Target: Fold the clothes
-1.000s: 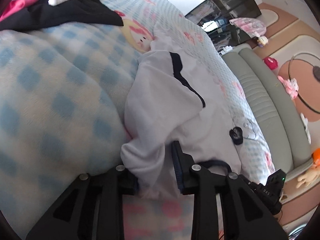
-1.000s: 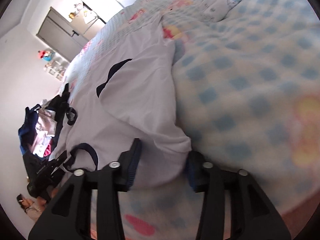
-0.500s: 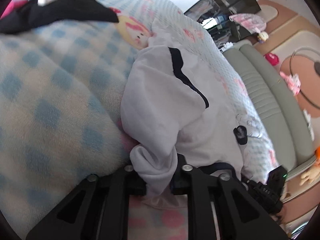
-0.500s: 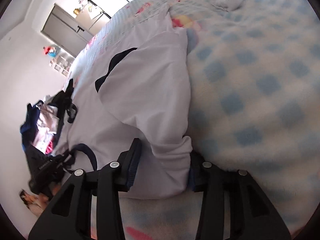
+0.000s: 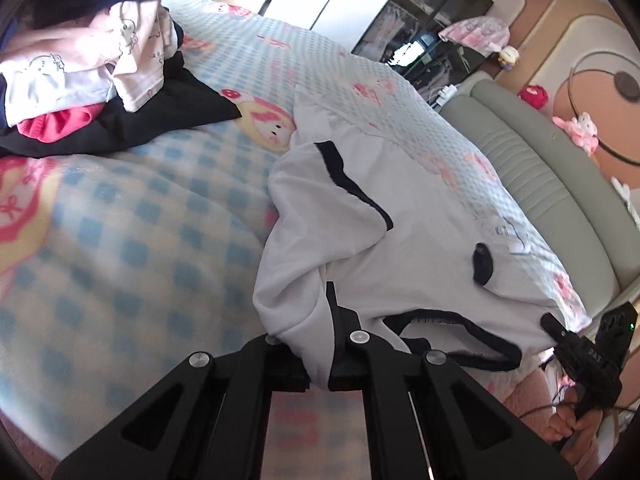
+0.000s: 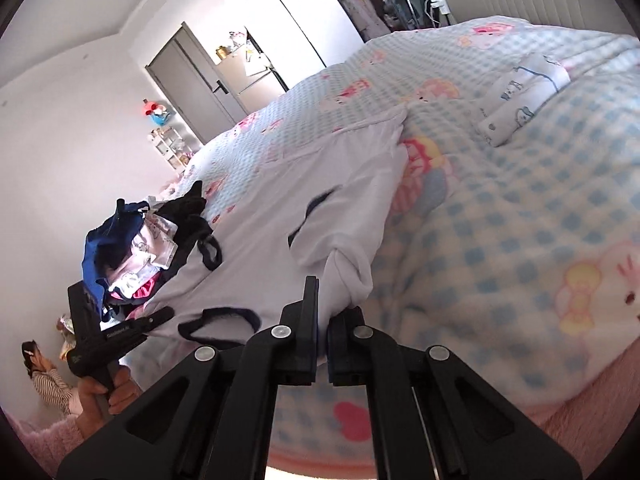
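**Both grippers clamped on the white shirt, one corner each**

So here's the scene. A white shirt [image 5: 400, 248] with dark navy trim lies spread across the middle of a bed with a blue-and-white checked blanket [image 5: 120, 248] that has pink cartoon prints on it.

In the left wrist view, the left gripper [image 5: 318, 364] sits at the bottom centre of the frame, its jaws pressed together with a bunched wad of the white fabric pinched between them. The cloth rises out of the fingers in a fold and runs up toward the centre of the frame, where a navy-edged sleeve flops over the body of the shirt. The dark neckline loop lies just right of the gripper.

In the right wrist view, same deal: the right gripper [image 6: 322, 354] at the bottom centre is squeezed closed on a twisted bit of the same shirt [image 6: 304, 208], which stretches away up and left across the bed.

Each gripper also shows up in the other's camera: the right one in the lower right corner of the left view, the left one at the lower left of the right view, each held in a person's hand.

Other stuff: a messy clothes pile [image 5: 92, 76] (navy, pink, white, black) in the upper left of the left view, sitting on the blanket well apart from the shirt. A small folded white item [image 6: 520, 100] with a blue print sits in the upper right of the right view. A grey-green padded headboard [image 5: 540, 184] runs along the right side of the left view.
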Available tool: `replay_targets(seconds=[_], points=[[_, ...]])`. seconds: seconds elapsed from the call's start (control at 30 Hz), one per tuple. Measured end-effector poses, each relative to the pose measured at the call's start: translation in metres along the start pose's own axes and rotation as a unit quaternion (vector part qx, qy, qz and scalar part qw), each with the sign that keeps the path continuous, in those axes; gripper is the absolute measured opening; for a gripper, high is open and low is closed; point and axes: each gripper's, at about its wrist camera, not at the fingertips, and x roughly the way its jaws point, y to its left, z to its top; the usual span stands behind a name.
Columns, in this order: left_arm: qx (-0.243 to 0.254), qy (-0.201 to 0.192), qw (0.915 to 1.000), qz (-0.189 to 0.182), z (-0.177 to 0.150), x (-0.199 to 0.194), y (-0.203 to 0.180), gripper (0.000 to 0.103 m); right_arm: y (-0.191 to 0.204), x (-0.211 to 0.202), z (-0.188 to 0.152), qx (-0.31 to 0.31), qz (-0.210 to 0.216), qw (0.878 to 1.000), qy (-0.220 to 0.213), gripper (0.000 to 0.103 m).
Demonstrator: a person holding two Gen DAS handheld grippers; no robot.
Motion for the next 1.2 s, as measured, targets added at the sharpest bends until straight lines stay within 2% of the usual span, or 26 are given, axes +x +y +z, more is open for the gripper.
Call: replay_targets(seconds=[0.2,0.33,0.63,0.7,0.93,1.13,1.2], points=[[-0.018,0.019,0.9996,-0.009,-0.009,0.007,-0.002,0.004,-0.021,0.014,-0.007,0.039,0.002,0.999,0.036,0.001],[0.001,0.025,0.9996,-0.013,-0.006,0.008,-0.013,0.004,-0.028,0.017,-0.005,0.052,0.024,0.997,0.043,0.004],[0.014,0.044,0.9989,-0.014,0.013,0.013,-0.018,0.004,-0.028,0.025,0.019,0.015,0.011,0.998,0.057,0.004],[0.020,0.050,0.9982,-0.027,0.024,0.016,-0.023,0.004,-0.027,0.028,0.025,0.006,0.011,0.998,0.059,0.004],[0.034,0.046,0.9977,-0.036,0.076,0.035,-0.042,0.004,-0.019,0.055,0.050,-0.005,0.028,0.997,0.070,0.004],[0.044,0.054,0.9972,-0.027,0.122,0.073,-0.045,0.004,-0.022,0.079,0.078,0.017,0.028,0.998,0.059,0.004],[0.027,0.063,0.9972,-0.030,0.140,0.094,-0.039,0.005,-0.026,0.087,0.089,0.028,0.022,0.998,0.051,0.004]])
